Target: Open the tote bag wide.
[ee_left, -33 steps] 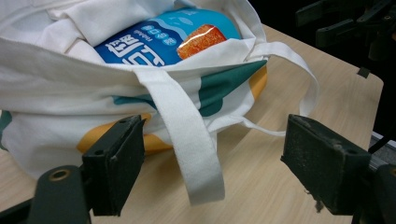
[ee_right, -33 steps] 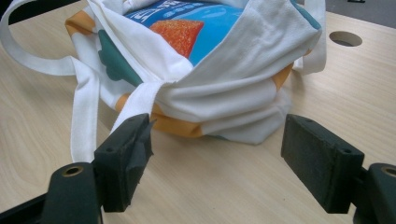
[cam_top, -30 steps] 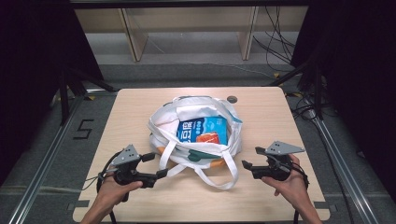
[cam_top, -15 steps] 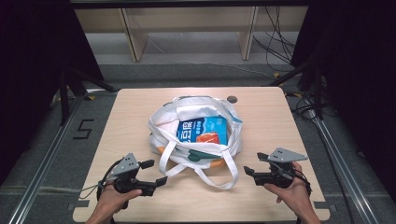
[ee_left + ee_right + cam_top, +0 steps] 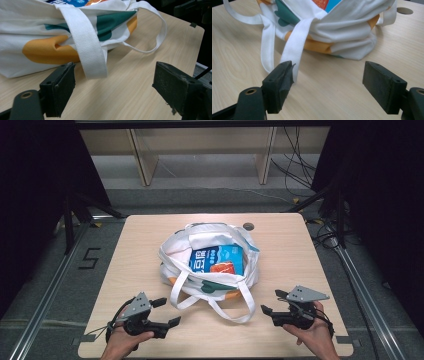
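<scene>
The printing on the blue packet (image 5: 217, 260) inside the tote bag (image 5: 175, 252) is too small to read from the high view. In the left gripper view that packet is cut off at twelve o'clock, just a sliver showing, and the bag runs off at nine o'clock. In the right gripper view the bag's top is cropped at twelve o'clock. The person's forearms leave the high view at six o'clock.

Bag (image 5: 210, 265) mid-table (image 5: 300, 250), packet (image 5: 217, 260) inside; L tool (image 5: 167, 312) & R tool (image 5: 272, 302) near front edge.
</scene>
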`<state>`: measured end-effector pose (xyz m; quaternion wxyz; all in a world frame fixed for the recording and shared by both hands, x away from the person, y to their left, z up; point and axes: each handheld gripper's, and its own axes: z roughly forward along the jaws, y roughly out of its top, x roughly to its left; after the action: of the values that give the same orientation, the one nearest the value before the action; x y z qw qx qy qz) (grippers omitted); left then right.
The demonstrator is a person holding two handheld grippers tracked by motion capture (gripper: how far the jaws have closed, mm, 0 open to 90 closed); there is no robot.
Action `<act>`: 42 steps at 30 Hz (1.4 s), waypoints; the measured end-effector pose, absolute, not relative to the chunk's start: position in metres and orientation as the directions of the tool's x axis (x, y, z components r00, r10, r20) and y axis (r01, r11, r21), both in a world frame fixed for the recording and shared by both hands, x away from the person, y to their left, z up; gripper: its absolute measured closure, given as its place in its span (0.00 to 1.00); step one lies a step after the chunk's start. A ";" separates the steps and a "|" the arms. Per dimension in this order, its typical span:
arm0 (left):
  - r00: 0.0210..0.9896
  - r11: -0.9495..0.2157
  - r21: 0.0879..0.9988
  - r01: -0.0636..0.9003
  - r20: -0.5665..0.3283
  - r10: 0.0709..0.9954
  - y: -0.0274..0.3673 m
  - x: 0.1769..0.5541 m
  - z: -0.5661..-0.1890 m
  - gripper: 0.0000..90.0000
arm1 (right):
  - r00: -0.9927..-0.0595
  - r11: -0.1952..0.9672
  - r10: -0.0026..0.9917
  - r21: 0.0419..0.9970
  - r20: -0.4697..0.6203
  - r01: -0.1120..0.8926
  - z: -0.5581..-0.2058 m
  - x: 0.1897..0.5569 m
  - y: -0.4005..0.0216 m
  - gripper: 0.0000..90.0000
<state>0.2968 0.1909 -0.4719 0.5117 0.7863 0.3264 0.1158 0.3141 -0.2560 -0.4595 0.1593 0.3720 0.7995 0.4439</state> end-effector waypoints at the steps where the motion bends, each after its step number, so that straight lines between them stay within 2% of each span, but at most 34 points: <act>1: 0.758 -0.264 0.879 0.397 -0.152 0.634 0.190 0.295 -0.473 0.19 | -0.691 0.352 0.721 0.834 0.048 0.426 -0.461 0.316 -0.257 0.28; 2: 0.765 -0.268 0.879 0.395 -0.152 0.626 0.190 0.295 -0.474 0.19 | -0.678 0.338 0.731 0.824 0.074 0.455 -0.462 0.312 -0.256 0.28; 3: 0.764 -0.266 0.880 0.393 -0.152 0.627 0.189 0.293 -0.475 0.19 | -0.698 0.356 0.714 0.832 0.052 0.426 -0.464 0.314 -0.258 0.28; 6: 0.773 -0.292 0.878 0.381 -0.129 0.621 0.189 0.290 -0.477 0.19 | -0.690 0.360 0.722 0.829 0.042 0.427 -0.466 0.309 -0.257 0.28; 11: 0.772 -0.290 0.874 0.391 -0.140 0.620 0.187 0.284 -0.479 0.19 | -0.695 0.369 0.717 0.820 0.047 0.437 -0.469 0.303 -0.256 0.27; 14: 0.770 -0.285 0.876 0.390 -0.141 0.622 0.186 0.280 -0.481 0.19 | -0.701 0.391 0.713 0.822 0.014 0.414 -0.469 0.301 -0.257 0.27; 15: 0.770 -0.295 0.873 0.389 -0.131 0.625 0.186 0.279 -0.480 0.19 | -0.693 0.370 0.719 0.817 0.050 0.443 -0.470 0.298 -0.255 0.27; 18: 0.773 -0.291 0.875 0.387 -0.136 0.620 0.186 0.276 -0.481 0.19 | -0.711 0.394 0.703 0.819 0.024 0.417 -0.471 0.298 -0.256 0.27; 19: 0.776 -0.303 0.874 0.378 -0.122 0.618 0.186 0.276 -0.481 0.19 | -0.705 0.396 0.710 0.820 0.012 0.413 -0.471 0.296 -0.256 0.27; 20: 0.774 -0.308 0.871 0.383 -0.121 0.621 0.186 0.275 -0.482 0.19 | -0.694 0.379 0.718 0.812 0.045 0.445 -0.472 0.292 -0.255 0.27; 21: 0.778 -0.308 0.872 0.381 -0.121 0.617 0.186 0.275 -0.482 0.19 | -0.707 0.401 0.707 0.815 0.015 0.418 -0.473 0.293 -0.256 0.27; 22: 0.775 -0.311 0.870 0.382 -0.119 0.621 0.185 0.274 -0.483 0.19 | -0.692 0.382 0.720 0.805 0.048 0.453 -0.473 0.290 -0.254 0.27; 23: 0.777 -0.311 0.870 0.383 -0.121 0.618 0.184 0.273 -0.484 0.19 | -0.709 0.405 0.705 0.815 0.011 0.415 -0.474 0.291 -0.256 0.27; 24: 0.782 -0.328 0.868 0.374 -0.105 0.614 0.185 0.273 -0.484 0.19 | -0.699 0.389 0.714 0.806 0.041 0.445 -0.475 0.288 -0.254 0.27; 25: 0.784 -0.329 0.868 0.373 -0.105 0.612 0.184 0.272 -0.485 0.19 | -0.710 0.404 0.704 0.814 0.015 0.418 -0.476 0.289 -0.255 0.26; 28: 0.787 -0.363 0.854 0.373 -0.084 0.611 0.185 0.270 -0.486 0.19 | -0.703 0.400 0.710 0.801 0.036 0.445 -0.478 0.283 -0.254 0.26; 29: 0.785 -0.337 0.861 0.381 -0.109 0.609 0.183 0.268 -0.487 0.19 | -0.718 0.419 0.696 0.803 0.015 0.423 -0.478 0.284 -0.256 0.26; 34: 0.793 -0.355 0.865 0.355 -0.078 0.604 0.185 0.270 -0.486 0.19 | -0.728 0.430 0.685 0.797 0.018 0.425 -0.481 0.282 -0.256 0.25; 35: 0.778 -0.329 0.863 0.384 -0.111 0.618 0.184 0.268 -0.487 0.19 | -0.718 0.421 0.695 0.794 0.028 0.438 -0.482 0.281 -0.256 0.25; 40: 0.782 -0.359 0.854 0.378 -0.087 0.617 0.185 0.270 -0.487 0.19 | -0.715 0.421 0.698 0.793 0.026 0.440 -0.483 0.280 -0.255 0.25; 42: 0.782 -0.339 0.857 0.387 -0.110 0.614 0.184 0.269 -0.487 0.19 | -0.725 0.429 0.688 0.789 0.030 0.440 -0.484 0.280 -0.255 0.25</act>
<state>0.2689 0.1840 -0.4874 0.4847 0.8098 0.3091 0.1169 0.2804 -0.2547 -0.4838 0.1501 0.3393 0.8318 0.4129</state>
